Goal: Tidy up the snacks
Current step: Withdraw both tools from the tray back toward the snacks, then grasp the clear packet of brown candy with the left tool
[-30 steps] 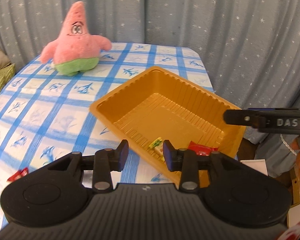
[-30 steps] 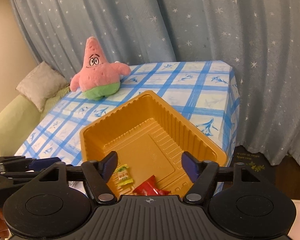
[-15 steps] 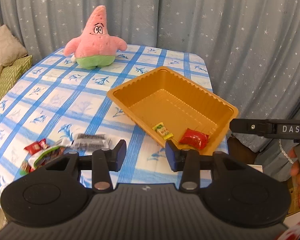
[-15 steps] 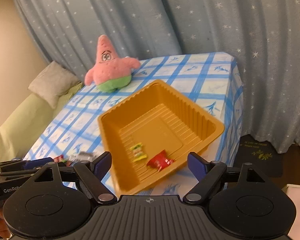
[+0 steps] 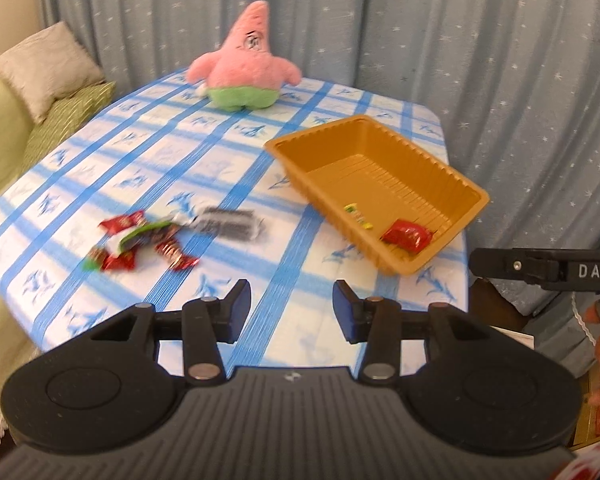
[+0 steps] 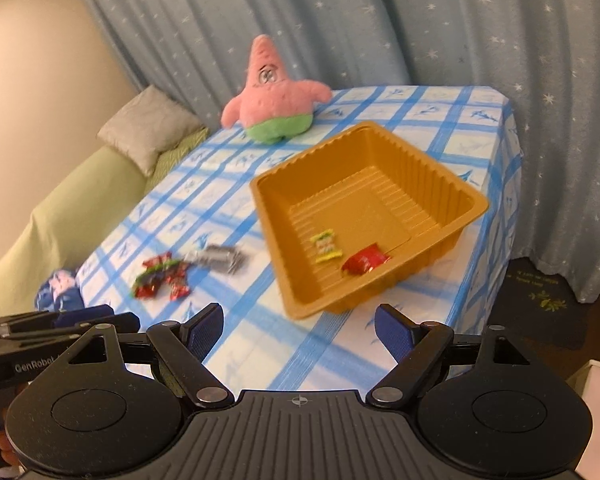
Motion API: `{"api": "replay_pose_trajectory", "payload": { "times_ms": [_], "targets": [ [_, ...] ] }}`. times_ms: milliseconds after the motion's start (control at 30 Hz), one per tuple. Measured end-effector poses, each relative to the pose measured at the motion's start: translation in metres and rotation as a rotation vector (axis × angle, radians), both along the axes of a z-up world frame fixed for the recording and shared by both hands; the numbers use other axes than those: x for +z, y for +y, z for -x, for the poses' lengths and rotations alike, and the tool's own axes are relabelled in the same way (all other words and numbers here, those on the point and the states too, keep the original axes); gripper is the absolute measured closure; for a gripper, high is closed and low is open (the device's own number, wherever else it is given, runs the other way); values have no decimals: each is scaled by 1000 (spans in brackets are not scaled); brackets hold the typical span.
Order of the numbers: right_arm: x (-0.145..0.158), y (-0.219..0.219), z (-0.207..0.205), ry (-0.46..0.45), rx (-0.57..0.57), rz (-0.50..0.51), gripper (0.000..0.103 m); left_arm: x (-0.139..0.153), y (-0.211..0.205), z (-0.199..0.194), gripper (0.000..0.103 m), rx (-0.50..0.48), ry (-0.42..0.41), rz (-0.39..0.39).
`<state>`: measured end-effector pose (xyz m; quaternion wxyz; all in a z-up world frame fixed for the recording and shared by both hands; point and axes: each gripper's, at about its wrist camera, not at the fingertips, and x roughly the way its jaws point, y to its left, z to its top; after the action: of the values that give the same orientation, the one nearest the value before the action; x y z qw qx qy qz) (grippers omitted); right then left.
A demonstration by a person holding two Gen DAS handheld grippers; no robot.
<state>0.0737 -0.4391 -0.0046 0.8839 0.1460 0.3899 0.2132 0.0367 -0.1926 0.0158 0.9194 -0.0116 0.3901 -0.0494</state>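
An orange plastic tray (image 5: 474, 190) (image 6: 476, 202) sits at the table's right end. In it lie a red snack packet (image 5: 406, 235) (image 6: 366, 260) and a small yellow-green candy (image 5: 358, 216) (image 6: 326, 246). A pile of red and green snack wrappers (image 5: 140, 242) (image 6: 160, 276) and a dark grey packet (image 5: 230, 222) (image 6: 220, 258) lie on the cloth left of the tray. My left gripper (image 5: 292, 310) is open and empty, above the table's near edge. My right gripper (image 6: 298, 330) is open and empty, held back from the tray's near corner.
A pink starfish plush (image 5: 244, 66) (image 6: 274, 98) stands at the table's far side. The blue-checked tablecloth (image 5: 140, 152) (image 6: 440, 120) covers the table. A green sofa with a grey cushion (image 5: 48, 66) (image 6: 148, 128) is on the left. Starred curtains hang behind.
Both grippers have pulled back and up from the tray, so more of the table and the loose snack pile came into view. Both stay open and empty.
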Motion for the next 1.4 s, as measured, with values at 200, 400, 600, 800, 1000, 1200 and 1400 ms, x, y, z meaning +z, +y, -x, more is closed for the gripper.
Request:
{"api": "replay_pose_trajectory", "payload": {
  "times_ms": [200, 400, 600, 800, 1000, 1200, 1400],
  "targets": [
    [-8, 22, 16, -7, 88, 44, 20, -8, 19, 25, 57, 64, 17, -14],
    [-18, 47, 24, -8, 162, 86, 20, -18, 37, 42, 57, 116, 36, -40],
    [-24, 71, 20, 5, 198, 72, 20, -28, 61, 42, 57, 144, 63, -39],
    [-27, 92, 10, 9, 189, 75, 21, -41, 85, 31, 57, 127, 96, -46],
    [-31, 107, -2, 24, 155, 81, 21, -59, 102, 10, 58, 105, 126, -50],
    [-32, 118, -12, 33, 126, 98, 21, -75, 113, -11, 59, 83, 140, -40],
    [-34, 123, -20, 46, 92, 113, 21, -88, 123, -27, 59, 86, 154, -28]
  ]
}}
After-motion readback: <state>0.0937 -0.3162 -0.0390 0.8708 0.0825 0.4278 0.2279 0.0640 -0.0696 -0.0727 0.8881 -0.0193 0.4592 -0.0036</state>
